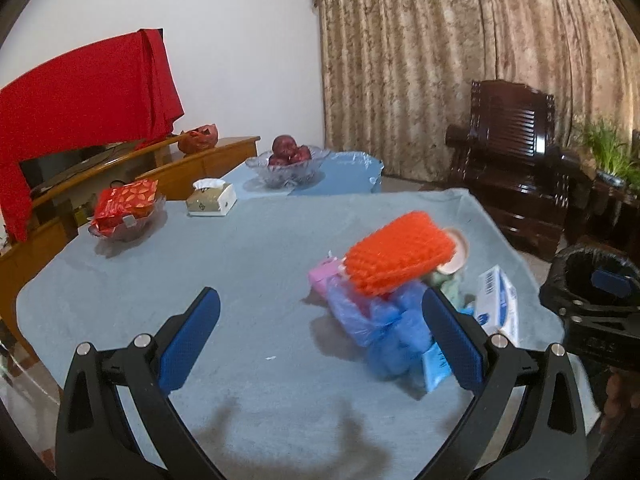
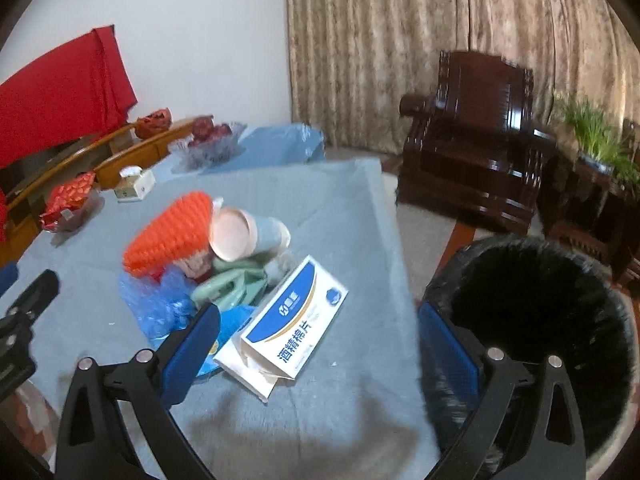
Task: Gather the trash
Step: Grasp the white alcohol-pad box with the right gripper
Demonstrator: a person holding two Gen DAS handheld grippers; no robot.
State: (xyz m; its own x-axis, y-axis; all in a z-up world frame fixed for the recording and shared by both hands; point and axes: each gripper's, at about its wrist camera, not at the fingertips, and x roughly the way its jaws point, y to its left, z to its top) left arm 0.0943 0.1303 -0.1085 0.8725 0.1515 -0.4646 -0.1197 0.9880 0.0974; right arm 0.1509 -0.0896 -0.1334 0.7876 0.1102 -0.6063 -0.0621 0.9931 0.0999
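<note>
Blue-padded fingers of the right gripper (image 2: 318, 344) are being held spread wide with nothing between them, and the same released state is being shown by the left gripper (image 1: 320, 338), whose jaws are also standing well apart and empty above the grey-blue tablecloth (image 1: 200, 264). Just ahead of the right claw, between its fingers and slightly toward its left finger, a torn white-and-blue box (image 2: 294, 320) is lying flat on the cloth; it is judged to be the nearest piece of trash and the natural first pick. Just beyond the claw's right finger, the black-lined trash bin (image 2: 536, 320) is being shown standing off the table edge, so only a short carry appears to be needed. To do this step well, the box is best approached across its narrow width so both pads can be closed on firm card and not on the ragged flap, then lifted clear before being swung over the bin. Further ahead and to the left of the box, a heap is being seen: crumpled blue plastic bags (image 2: 160, 304), a pale green bag (image 2: 232, 284), stacked paper cups (image 2: 248, 234) tipped on their side, and an orange foam net (image 2: 172, 232) resting on top. Loose items in that heap could be dragged along if the bags are snagged. Farther off, a tissue box (image 2: 134, 184) and a glass fruit bowl (image 2: 208, 144) are being left alone; they do not look like trash.
</note>
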